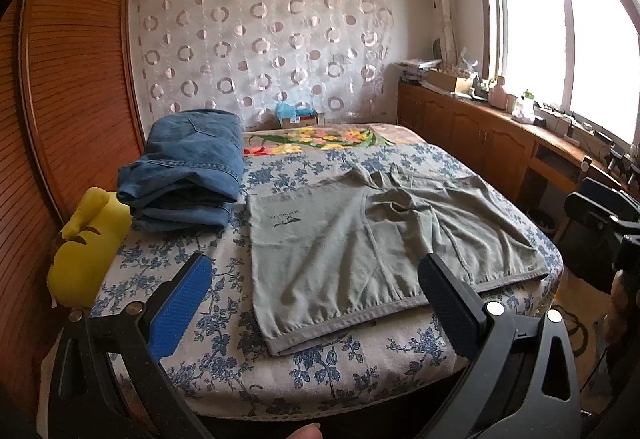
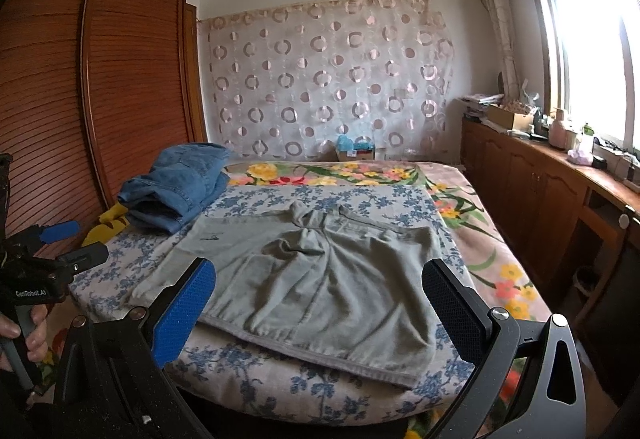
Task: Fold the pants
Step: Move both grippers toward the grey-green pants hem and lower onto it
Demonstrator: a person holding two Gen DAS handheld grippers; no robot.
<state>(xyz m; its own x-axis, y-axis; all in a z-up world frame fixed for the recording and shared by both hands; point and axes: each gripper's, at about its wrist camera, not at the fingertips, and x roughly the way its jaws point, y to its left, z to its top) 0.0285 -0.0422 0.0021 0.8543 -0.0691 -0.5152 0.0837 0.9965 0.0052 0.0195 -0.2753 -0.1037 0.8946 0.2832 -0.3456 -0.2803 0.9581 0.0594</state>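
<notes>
Bedroom with a bed (image 1: 208,371) under a blue-flowered sheet, ringed curtain (image 1: 260,51) behind, window glare blown out white at upper right.

Left tongs (image 1: 316,297) spread wide, gripping nothing, blue pad at lower left of the left wrist frame and dark pad at lower right, hovering above the bed's near edge. Right tongs (image 2: 320,303) likewise spread wide and empty in the right wrist frame, poised over the near hem.

Grey pants (image 1: 360,247) lying flat mid-frame on the sheet, hem toward the cameras, rumpled and partly bunched around the middle; small dark logo too tiny to read. Far ends folded or crumpled, shape hard to make out.

Folded blue denim (image 1: 188,171) stacked at the left of the bed, just beside the grey fabric. Yellow soft object (image 1: 86,247) at far left, partly cut off by the bed edge, identity unclear.

Wooden louvred wardrobe (image 1: 76,79) along the left. Cluttered side cabinet (image 1: 480,127) under the window, items too small to distinguish. Fingers (image 2: 32,323) at lower left of the right wrist frame wrapped round the other handle, mostly cropped.
</notes>
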